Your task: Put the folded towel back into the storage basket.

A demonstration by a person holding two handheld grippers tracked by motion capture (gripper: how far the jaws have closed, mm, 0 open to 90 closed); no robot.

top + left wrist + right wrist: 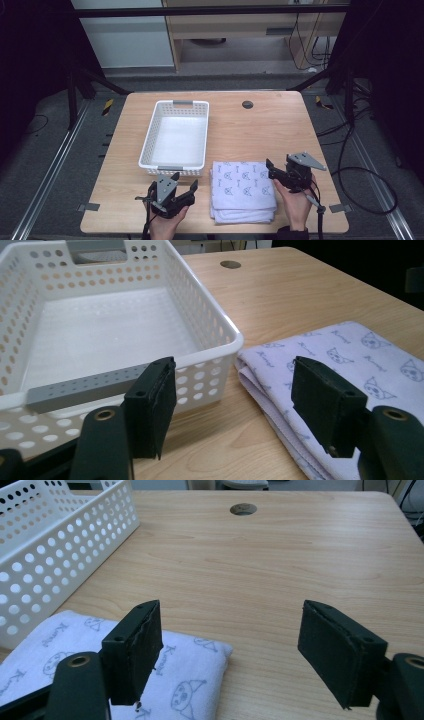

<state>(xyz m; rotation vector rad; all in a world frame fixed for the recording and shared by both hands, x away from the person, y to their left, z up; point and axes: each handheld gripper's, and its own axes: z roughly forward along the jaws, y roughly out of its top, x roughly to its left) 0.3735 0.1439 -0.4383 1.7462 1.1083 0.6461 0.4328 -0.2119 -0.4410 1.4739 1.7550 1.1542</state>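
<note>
1. Two grippers are flanking the folded towel (243,190), which is lying on the table (260,125) just right of the empty white basket (175,135), probably so it can be lifted from both sides.
2. Left of the towel, the left gripper (182,183) is holding its jaws wide apart with nothing between them, pointing at the gap between towel and basket.
3. Right of the towel, the right gripper (270,170) is likewise spread and holding nothing, its jaws straddling the towel's far right corner.
</note>
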